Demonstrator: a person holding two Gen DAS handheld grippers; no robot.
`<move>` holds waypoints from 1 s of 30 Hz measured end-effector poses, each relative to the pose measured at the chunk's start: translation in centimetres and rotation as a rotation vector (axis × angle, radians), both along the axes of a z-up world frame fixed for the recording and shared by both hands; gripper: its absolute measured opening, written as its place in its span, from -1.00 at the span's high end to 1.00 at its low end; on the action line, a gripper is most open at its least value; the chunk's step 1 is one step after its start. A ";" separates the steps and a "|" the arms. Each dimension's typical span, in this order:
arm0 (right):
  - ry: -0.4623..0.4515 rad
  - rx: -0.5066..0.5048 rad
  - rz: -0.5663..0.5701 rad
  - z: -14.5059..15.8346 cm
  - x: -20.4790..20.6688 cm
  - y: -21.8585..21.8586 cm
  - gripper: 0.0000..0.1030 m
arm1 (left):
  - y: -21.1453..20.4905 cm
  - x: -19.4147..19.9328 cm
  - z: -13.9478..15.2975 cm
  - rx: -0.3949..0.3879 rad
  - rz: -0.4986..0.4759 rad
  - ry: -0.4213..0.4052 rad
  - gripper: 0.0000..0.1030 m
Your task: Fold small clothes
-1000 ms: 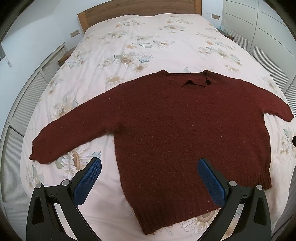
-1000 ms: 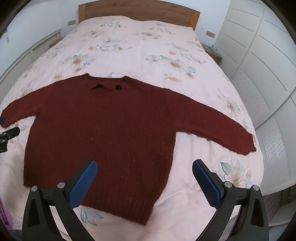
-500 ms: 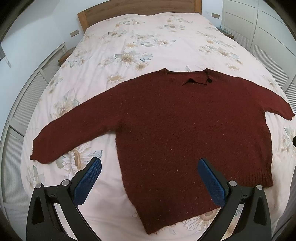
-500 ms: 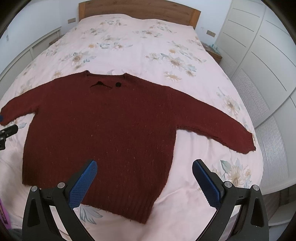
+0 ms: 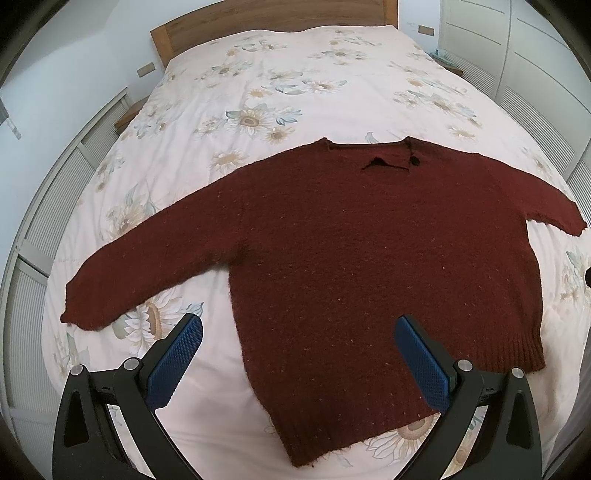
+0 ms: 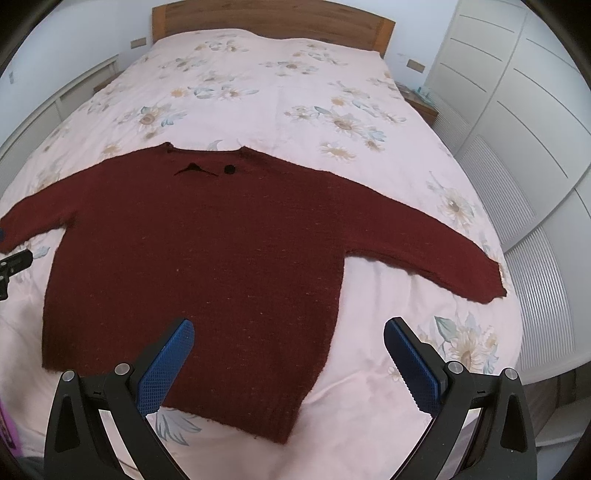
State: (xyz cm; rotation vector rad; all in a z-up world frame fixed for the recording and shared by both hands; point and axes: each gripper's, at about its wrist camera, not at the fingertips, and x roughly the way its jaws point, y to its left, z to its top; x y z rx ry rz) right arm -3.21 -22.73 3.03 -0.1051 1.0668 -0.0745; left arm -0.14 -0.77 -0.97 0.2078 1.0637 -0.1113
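Little has shifted since a second ago: both my claws have held nearly the same hover, and the sweater has only slid slightly in each view. My left gripper (image 5: 297, 341) hangs above the bed with its blue pads (image 5: 176, 360) spread wide, holding nothing; the sweater's lower left corner and hem sit right between and below its fingers. My right gripper (image 6: 288, 345) is likewise splayed apart and empty, with the sweater's lower right side edge running between its fingers, the left pad over knit, the right pad over bare cover. Ahead of both claws lies the maroon knit sweater (image 5: 388, 251), flat and face up on the floral bedspread (image 5: 295, 74), both sleeves stretched out to the sides, neckline pointing away from me toward the wooden headboard (image 6: 273, 18). A dark button (image 6: 229, 169) sits just right of the small neck slit. At the right-wrist view's far left edge I catch a bit of the left gripper, beside the left sleeve's cuff.
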 end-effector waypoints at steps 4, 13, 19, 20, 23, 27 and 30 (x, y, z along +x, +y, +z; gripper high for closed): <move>0.003 0.000 -0.004 -0.1 0.1 -0.1 -0.99 | -0.1 0.0 -0.1 -0.001 -0.002 0.000 -0.98; 0.000 0.010 -0.011 -0.3 0.4 -0.5 -0.99 | -0.4 0.3 -0.3 -0.001 -0.010 0.004 -0.98; -0.019 0.027 -0.039 -0.5 1.5 -2.1 -0.99 | -0.5 0.7 -0.5 0.002 -0.016 0.007 -0.98; -0.023 0.027 -0.044 -0.5 1.8 -2.5 -0.99 | -0.5 0.9 -0.5 0.005 -0.016 0.007 -0.98; -0.048 0.016 -0.079 -0.5 3.1 -4.7 -0.99 | -0.4 2.1 -0.7 0.015 -0.012 0.016 -0.98; -0.084 0.028 -0.176 -1.0 5.5 -9.8 -0.99 | -0.1 4.1 -1.3 0.013 0.000 0.031 -0.98; -0.089 0.063 -0.277 -2.3 7.5 -15.0 -0.99 | 0.3 5.9 -1.7 0.003 0.024 0.042 -0.98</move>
